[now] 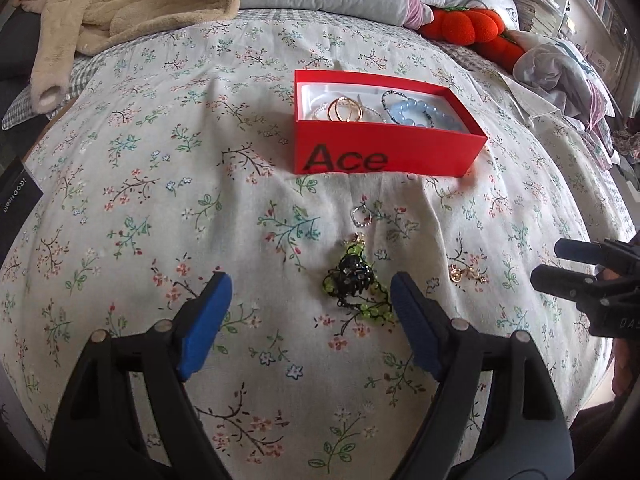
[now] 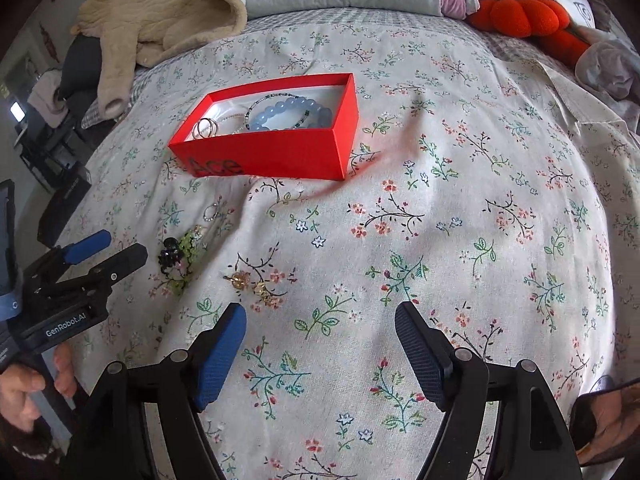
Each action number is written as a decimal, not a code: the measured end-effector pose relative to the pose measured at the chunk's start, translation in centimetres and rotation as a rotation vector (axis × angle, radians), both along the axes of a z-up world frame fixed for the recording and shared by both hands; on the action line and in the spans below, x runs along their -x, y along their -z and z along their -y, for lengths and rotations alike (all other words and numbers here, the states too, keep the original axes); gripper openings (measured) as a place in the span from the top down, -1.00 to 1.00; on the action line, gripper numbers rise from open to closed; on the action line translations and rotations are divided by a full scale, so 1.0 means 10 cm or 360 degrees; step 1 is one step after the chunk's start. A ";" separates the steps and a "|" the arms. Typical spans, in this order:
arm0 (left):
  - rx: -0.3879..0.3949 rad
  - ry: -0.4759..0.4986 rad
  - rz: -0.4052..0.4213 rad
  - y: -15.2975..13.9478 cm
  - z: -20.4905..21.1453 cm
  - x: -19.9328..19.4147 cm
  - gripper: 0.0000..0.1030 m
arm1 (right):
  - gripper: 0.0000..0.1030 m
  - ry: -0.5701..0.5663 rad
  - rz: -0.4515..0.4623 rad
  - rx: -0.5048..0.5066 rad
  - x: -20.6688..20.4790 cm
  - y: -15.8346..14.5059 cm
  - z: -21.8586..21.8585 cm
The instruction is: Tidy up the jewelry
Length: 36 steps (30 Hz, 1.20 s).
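Left wrist view: right gripper cut off at the edge, spread unclear; left gripper apart.

You see a white sheet sprigged with small pink, blue and green flowers on dark twigs. At 12 o'clock sits a red box, white inside, lettered "Ace" in black; it holds pale blue beads and gold rings. Before your left gripper, with blue pads on black arms, lies a black clip tangled in lime-green beads. At 1 o'clock a silver ring shows; at 3 o'clock, gold earrings. A beige fleece lies at 10 o'clock, an orange plush at 2.
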<state>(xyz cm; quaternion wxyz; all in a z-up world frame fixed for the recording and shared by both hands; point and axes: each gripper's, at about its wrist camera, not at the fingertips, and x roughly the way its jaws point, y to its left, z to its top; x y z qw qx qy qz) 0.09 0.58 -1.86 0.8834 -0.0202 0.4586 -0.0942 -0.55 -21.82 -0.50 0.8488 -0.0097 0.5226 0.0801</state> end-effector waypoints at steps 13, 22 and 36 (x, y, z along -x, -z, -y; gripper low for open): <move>0.0090 0.0126 0.0006 0.15 0.16 0.00 0.13 | -0.52 0.0078 -0.0051 0.0046 -0.03 0.04 0.07; 0.0062 0.0069 -0.0035 0.23 0.23 -0.12 0.43 | -0.52 0.0055 -0.0061 0.0054 -0.05 0.07 0.01; 0.0158 0.0042 -0.0009 0.04 0.08 -0.06 0.44 | -0.52 0.0084 -0.0094 -0.0050 -0.18 0.05 -0.06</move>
